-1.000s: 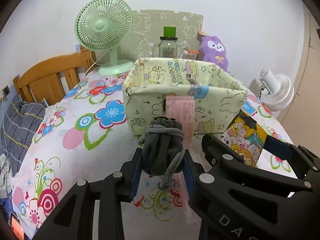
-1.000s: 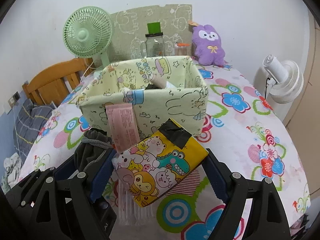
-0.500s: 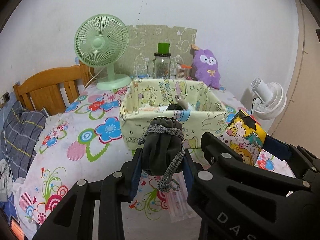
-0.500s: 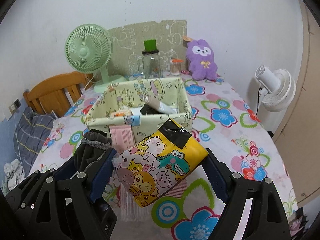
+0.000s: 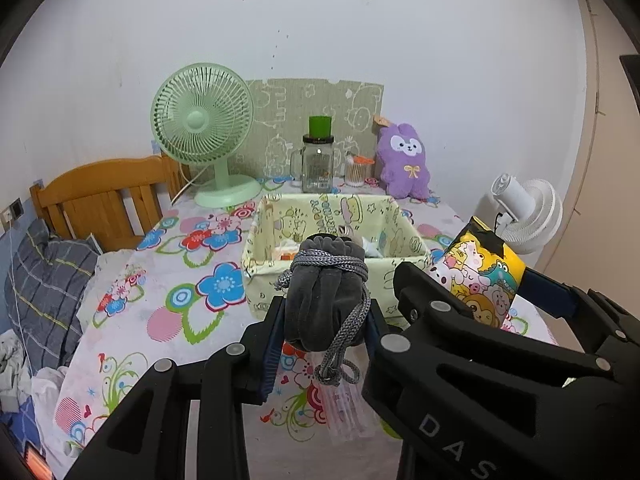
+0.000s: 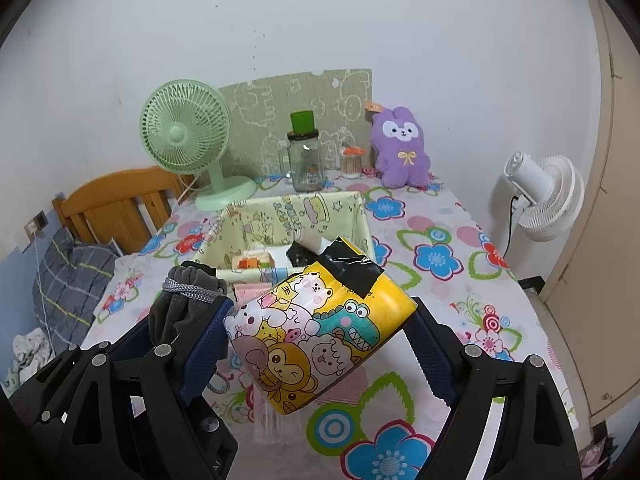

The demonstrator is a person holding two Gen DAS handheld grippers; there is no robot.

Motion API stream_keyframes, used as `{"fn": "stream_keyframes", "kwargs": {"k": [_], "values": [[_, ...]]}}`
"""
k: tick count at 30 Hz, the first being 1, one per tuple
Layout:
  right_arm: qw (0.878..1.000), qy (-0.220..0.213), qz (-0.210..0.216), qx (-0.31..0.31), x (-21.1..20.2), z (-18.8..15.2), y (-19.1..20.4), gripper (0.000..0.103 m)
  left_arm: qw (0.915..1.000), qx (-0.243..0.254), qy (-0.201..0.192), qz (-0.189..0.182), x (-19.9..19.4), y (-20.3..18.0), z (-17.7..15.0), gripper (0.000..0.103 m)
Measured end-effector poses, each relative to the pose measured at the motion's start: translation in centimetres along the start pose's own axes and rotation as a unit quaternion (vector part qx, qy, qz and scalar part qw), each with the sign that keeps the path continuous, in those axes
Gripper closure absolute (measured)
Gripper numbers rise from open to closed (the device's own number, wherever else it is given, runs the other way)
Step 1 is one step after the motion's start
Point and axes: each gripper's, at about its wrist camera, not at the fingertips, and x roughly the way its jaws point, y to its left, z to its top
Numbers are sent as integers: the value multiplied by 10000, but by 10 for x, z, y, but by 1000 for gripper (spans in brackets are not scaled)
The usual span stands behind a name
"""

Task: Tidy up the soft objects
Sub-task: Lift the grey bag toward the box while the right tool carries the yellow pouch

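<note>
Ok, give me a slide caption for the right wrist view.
Right gripper holding a yellow cartoon-animal packet above the floral tablecloth, facing the pale green fabric bin.

Open floral-cloth table (image 6: 448, 236) lies to the right of the pale-yellow cartoon-print fabric bin (image 6: 352, 210), a wide lane for any tool. Behind the bin, the mint-green desk fan (image 6: 184, 140), glass jar with green lid (image 6: 306, 160) and purple plush bunny (image 6: 402, 152) crowd the wall. The bin's mouth is partly filled.
</note>
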Motion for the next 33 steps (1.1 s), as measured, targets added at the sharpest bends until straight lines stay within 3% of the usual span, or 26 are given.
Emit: {"fn": "stream_keyframes", "kwargs": {"k": [16,33], "values": [[9997,-258,6,34,-19,23,-5,16,9996,75,-252,-50,-13,-8,22,64],[9994,-351,13,10,0,45,-5,16,9994,45,-326,-94,6,-6,46,64]]}}
